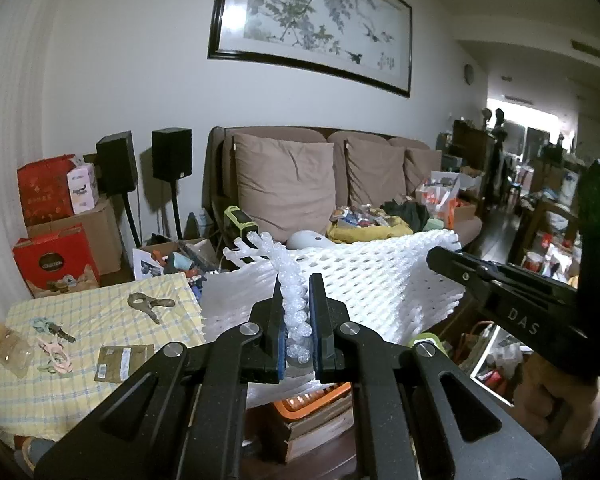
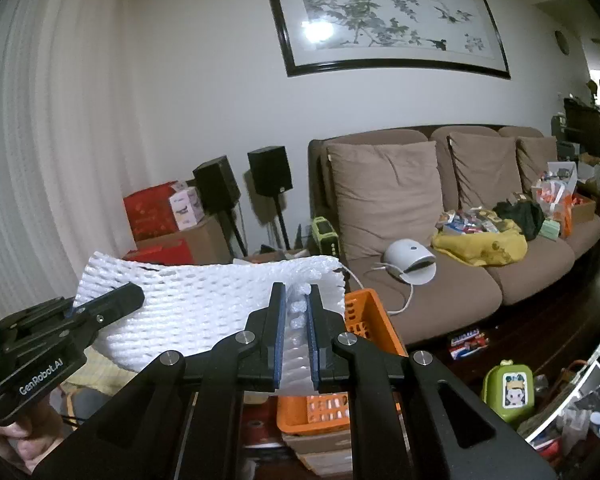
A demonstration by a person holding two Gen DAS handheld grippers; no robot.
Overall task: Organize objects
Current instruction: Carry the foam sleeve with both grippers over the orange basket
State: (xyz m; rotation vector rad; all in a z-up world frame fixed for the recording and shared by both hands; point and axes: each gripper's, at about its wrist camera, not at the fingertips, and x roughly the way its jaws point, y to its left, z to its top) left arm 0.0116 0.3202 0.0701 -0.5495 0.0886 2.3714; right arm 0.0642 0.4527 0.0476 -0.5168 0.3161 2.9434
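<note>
A white foam net sheet [image 1: 380,276] is held in the air between both grippers. My left gripper [image 1: 298,292] is shut on its left edge, where the foam bunches up between the blue pads. My right gripper [image 2: 298,300] is shut on the sheet's right edge [image 2: 204,300]. The right gripper also shows in the left wrist view [image 1: 444,258] at the sheet's far end. The left gripper shows in the right wrist view [image 2: 132,294] on the sheet's other end. The sheet hangs stretched above an orange basket [image 2: 374,320].
A table with a yellow checked cloth [image 1: 100,344] holds clips [image 1: 150,304], a card packet [image 1: 124,362] and a clear jar [image 1: 10,350]. A brown sofa [image 2: 460,276] with clutter stands behind. Boxes [image 1: 56,256] and speakers [image 1: 172,160] stand at the wall. A green toy [image 2: 508,386] lies on the floor.
</note>
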